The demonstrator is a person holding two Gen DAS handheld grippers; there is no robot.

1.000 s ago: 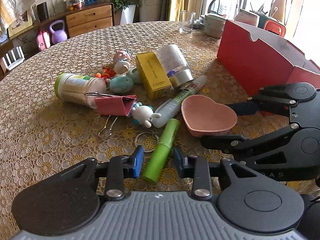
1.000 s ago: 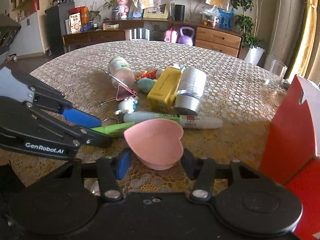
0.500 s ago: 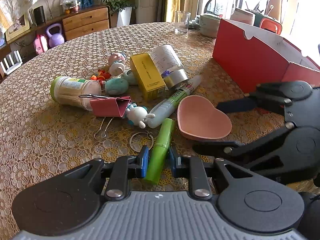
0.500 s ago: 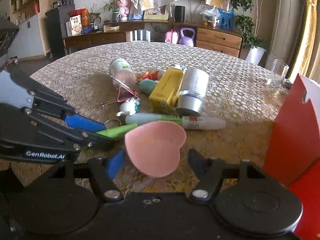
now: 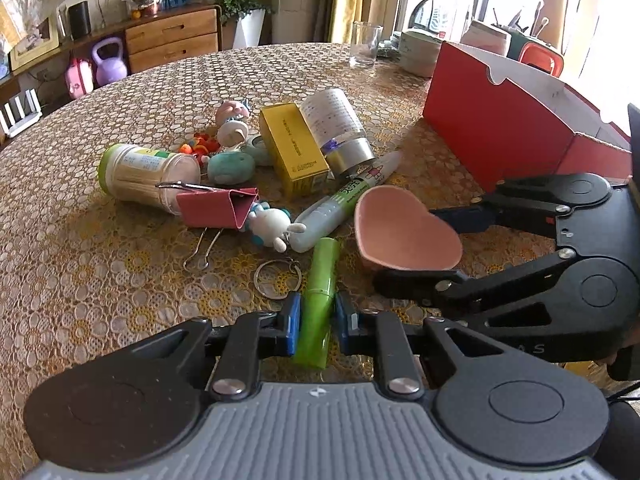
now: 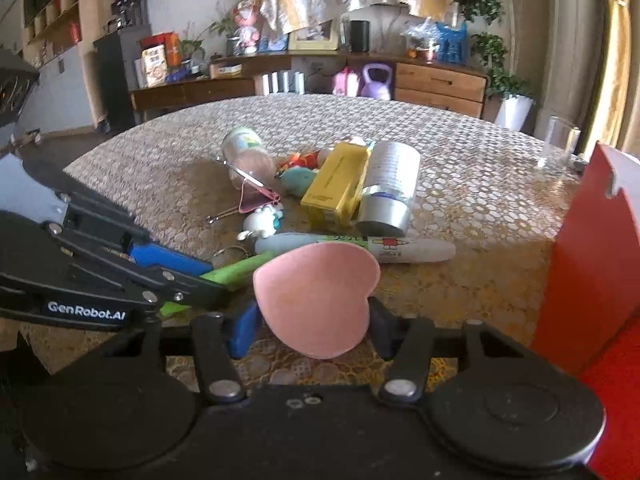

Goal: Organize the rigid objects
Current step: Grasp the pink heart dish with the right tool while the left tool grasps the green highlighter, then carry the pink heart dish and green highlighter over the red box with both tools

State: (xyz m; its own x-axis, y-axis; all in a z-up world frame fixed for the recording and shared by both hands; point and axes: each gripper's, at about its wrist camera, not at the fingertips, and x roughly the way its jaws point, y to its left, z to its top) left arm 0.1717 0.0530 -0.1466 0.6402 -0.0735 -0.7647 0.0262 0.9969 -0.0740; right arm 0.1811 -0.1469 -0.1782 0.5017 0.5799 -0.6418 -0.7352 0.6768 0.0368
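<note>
A green tube lies on the lace tablecloth, and my left gripper is shut on its near end, both blue pads against it. It shows in the right wrist view too, the green tube held in the left gripper. To its right, a pink heart-shaped dish is tipped up off the cloth between the fingers of my right gripper. In the right wrist view the dish fills the gap of the right gripper, whose jaws are closing, pads on both its edges.
A red cardboard box stands open at the right. Behind the dish lie a white glue pen, a yellow carton, a silver can, a pink binder clip, a toy keyring and a white jar. A glass stands far back.
My left gripper's pads have closed onto the green tube. The right gripper's jaws widened, then drew in on the heart dish, which has tipped up from lying flat.
</note>
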